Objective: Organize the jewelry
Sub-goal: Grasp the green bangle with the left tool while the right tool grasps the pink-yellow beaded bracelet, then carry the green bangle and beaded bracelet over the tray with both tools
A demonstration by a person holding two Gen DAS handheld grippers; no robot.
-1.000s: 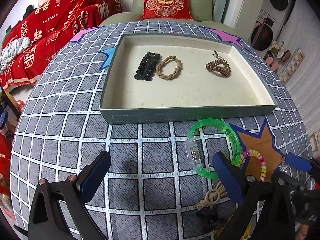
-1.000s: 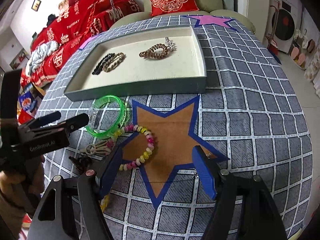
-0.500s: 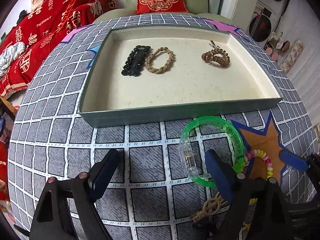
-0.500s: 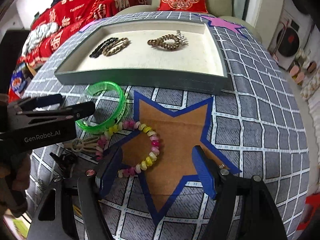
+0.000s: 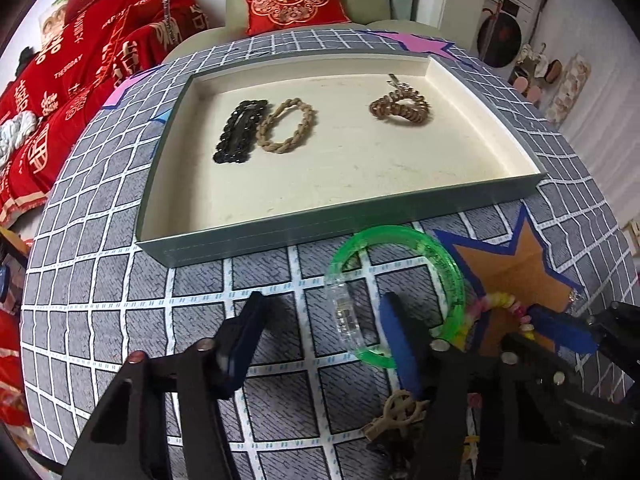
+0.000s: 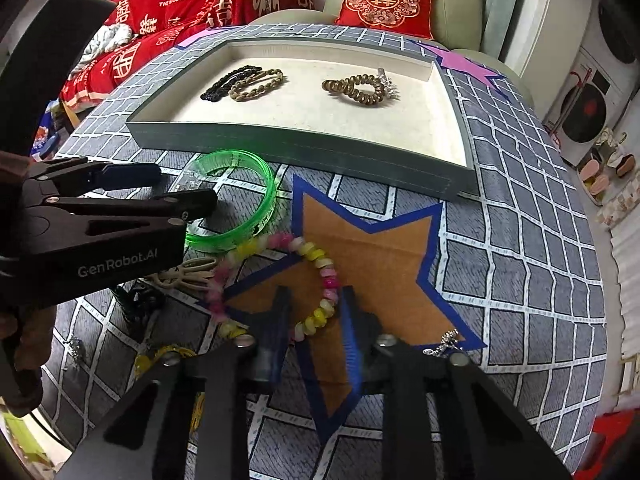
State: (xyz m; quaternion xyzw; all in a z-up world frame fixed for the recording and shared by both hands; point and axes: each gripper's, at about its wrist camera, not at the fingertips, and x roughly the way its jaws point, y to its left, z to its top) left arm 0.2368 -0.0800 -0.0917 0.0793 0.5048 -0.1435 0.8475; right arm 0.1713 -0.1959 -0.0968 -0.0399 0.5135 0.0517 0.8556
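A green bangle (image 5: 396,292) with a clear clasp lies on the checked cloth in front of the tray (image 5: 280,236). My left gripper (image 5: 320,320) is open, its fingers either side of the bangle's clear clasp. It also shows in the right wrist view (image 6: 184,188). A pink and yellow bead bracelet (image 6: 316,276) lies on the brown star. My right gripper (image 6: 314,320) straddles its near edge, jaws narrowed but apart. The tray holds a black clip (image 5: 242,132), a tan braided band (image 5: 286,126) and a brown coil tie (image 5: 400,110).
A beige charm (image 6: 192,272), dark pieces (image 6: 136,304) and yellow items (image 6: 160,360) lie at the table's near left. A small silver piece (image 6: 444,342) lies at the star's right tip. A sofa with a red cushion (image 6: 384,2) stands behind the table.
Both grippers moved forward and down. The left fingers closed in around the green bangle's clasp side. The right fingers narrowed around the bead bracelet.
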